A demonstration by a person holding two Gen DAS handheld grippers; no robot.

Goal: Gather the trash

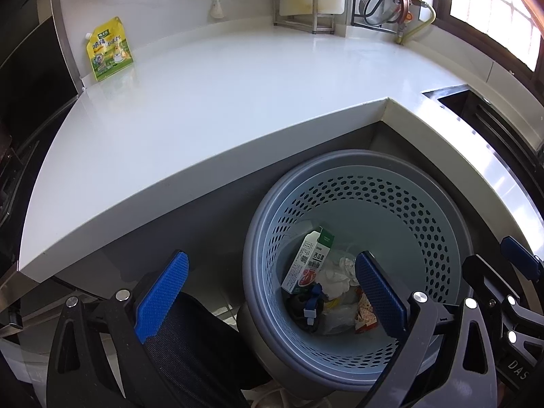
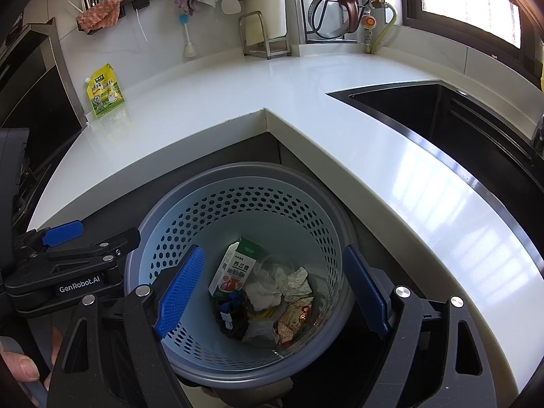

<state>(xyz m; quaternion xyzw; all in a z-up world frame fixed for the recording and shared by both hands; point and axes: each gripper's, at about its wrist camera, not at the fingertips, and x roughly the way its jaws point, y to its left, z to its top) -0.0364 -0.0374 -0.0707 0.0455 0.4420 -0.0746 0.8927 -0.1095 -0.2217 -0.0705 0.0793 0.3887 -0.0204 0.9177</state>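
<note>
1. The perforated blue wastebasket (image 2: 238,204) stands on the floor in the inner corner of the white tabletop (image 2: 306,102); it already holds a white-and-green carton (image 2: 234,268), crumpled tissue (image 2: 272,289) and snack wrappers (image 2: 292,319).
2. The left tool (image 1: 272,292) and right tool (image 2: 275,292) hang over the basket, both released and empty.
3. The tabletop looks almost cleared; only a yellow-green spouted pouch (image 1: 108,51) stands against the back wall, possibly the last piece to collect.

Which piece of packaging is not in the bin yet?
The yellow-green pouch, which stands on the counter by the wall. The white carton and the red wrapper already lie in the bin.
</note>
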